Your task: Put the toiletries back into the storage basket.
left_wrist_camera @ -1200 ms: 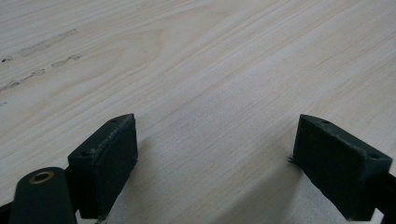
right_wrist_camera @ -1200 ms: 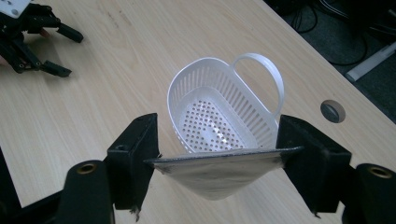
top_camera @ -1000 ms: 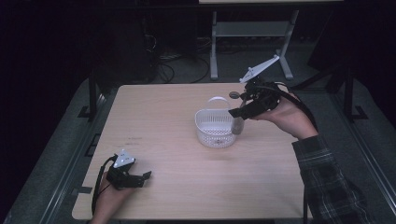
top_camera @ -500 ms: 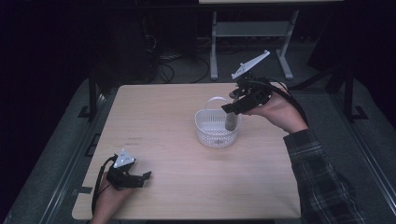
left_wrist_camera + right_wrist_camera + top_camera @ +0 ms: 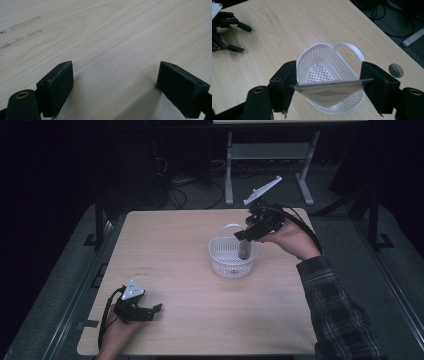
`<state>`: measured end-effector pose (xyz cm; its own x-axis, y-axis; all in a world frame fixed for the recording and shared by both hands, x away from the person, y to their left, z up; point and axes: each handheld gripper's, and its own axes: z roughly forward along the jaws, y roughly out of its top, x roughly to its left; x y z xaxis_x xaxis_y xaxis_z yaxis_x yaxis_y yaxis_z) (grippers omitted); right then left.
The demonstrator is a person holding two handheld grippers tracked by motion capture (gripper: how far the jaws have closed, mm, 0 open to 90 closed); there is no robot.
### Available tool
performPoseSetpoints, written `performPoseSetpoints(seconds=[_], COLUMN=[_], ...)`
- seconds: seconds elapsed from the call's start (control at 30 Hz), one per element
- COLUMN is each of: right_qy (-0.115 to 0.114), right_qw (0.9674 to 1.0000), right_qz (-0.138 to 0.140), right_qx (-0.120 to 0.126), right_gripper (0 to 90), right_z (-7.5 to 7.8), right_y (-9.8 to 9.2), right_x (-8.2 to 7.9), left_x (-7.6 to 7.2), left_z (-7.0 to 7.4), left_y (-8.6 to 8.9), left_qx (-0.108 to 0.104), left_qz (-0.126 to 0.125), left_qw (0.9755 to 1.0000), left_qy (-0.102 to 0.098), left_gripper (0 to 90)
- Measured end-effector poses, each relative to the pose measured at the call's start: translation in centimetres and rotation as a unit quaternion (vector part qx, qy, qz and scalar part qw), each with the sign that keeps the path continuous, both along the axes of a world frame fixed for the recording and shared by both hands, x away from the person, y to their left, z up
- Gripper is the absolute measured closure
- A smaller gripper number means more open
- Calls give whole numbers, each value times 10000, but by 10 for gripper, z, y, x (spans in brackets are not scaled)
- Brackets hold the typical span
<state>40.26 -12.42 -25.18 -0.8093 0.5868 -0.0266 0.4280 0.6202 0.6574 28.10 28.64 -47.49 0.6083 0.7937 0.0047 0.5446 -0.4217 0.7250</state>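
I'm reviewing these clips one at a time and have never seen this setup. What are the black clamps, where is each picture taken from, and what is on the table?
A person sits at a light wooden table and works with a hand-held two-jaw black clamp in each hand; there is no robot arm. The high view looks down from above the person's side. The other two pictures come from cameras riding on each clamp, looking along its jaws.

The left gripper rests near the table's near left corner, jaws open with nothing between them, as its own view shows.

The right gripper is shut on a flat grey pouch-like item, held by its edges above a white perforated plastic basket with a loop handle. In the high view the item hangs down into the basket. A small round disc lies on the table beyond the basket.
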Motion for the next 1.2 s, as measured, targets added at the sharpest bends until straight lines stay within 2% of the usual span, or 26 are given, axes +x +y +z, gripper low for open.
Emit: performPoseSetpoints(seconds=[0.47, 1.2], right_qy=[163, 369], right_qw=[9998, 9992], right_qz=[-72, -129], right_qx=[-37, -69], right_gripper=[301, 300], right_z=[-23, -50], right_y=[1, 6], right_x=[12, 21], left_x=[0, 0], left_z=[0, 0], left_y=[0, 0], left_qx=[2, 3], left_qz=[-1, -2], left_qw=[10000, 10000], left_qy=[-11, -19], left_gripper=[132, 131])
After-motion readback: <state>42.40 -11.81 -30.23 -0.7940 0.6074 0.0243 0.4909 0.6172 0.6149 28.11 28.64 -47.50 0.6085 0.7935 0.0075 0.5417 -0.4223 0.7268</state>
